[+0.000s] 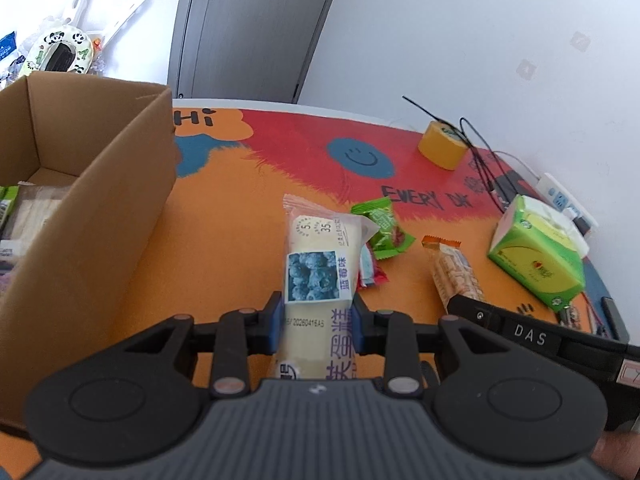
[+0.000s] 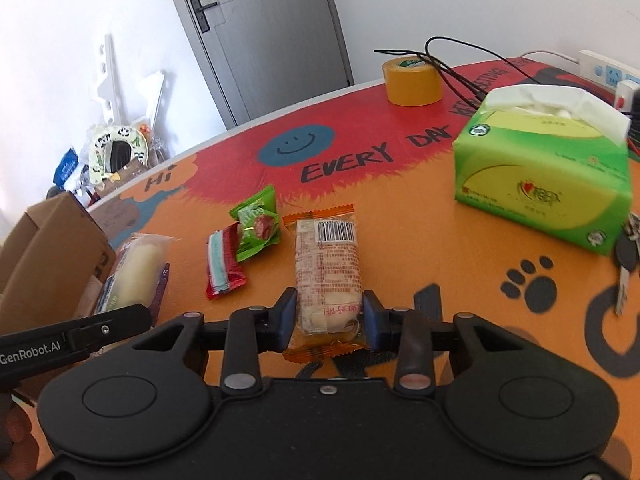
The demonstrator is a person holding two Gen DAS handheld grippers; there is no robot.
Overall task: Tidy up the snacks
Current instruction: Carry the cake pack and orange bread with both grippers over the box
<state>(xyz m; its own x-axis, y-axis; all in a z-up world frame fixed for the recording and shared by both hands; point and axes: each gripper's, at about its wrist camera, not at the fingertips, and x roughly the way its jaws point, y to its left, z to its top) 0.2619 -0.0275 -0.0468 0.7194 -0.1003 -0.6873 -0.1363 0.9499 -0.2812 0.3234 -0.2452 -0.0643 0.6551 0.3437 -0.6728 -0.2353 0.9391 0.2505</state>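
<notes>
The blueberry cake packet runs lengthwise straight away from the left claw, its crimped far end pointing toward the red part of the desk and its near end passing back under the claw body. It sits between the 2 blue pads, which press its sides at about mid-length, so the left claw is clenched on the packet. In the right wrist view the same packet is seen just beside the cardboard box, tilted, with the left claw's black finger at its near end.

The orange-edged biscuit packet also lies with its long axis along the right claw's line of sight, barcode end away and orange crimped end toward the camera. The right claw's pads close in on its near third, touching both sides, so this claw is grasping the biscuit packet; whether the packet is lifted off the desk or resting on it cannot be told.

Left of the biscuit packet, 2 small snacks lie on the orange surface: a green candy packet and a red striped packet, touching each other. The open cardboard box stands at the left with wrapped snacks inside it. A green tissue box stands to the right, and a yellow tape roll sits at the far edge.
</notes>
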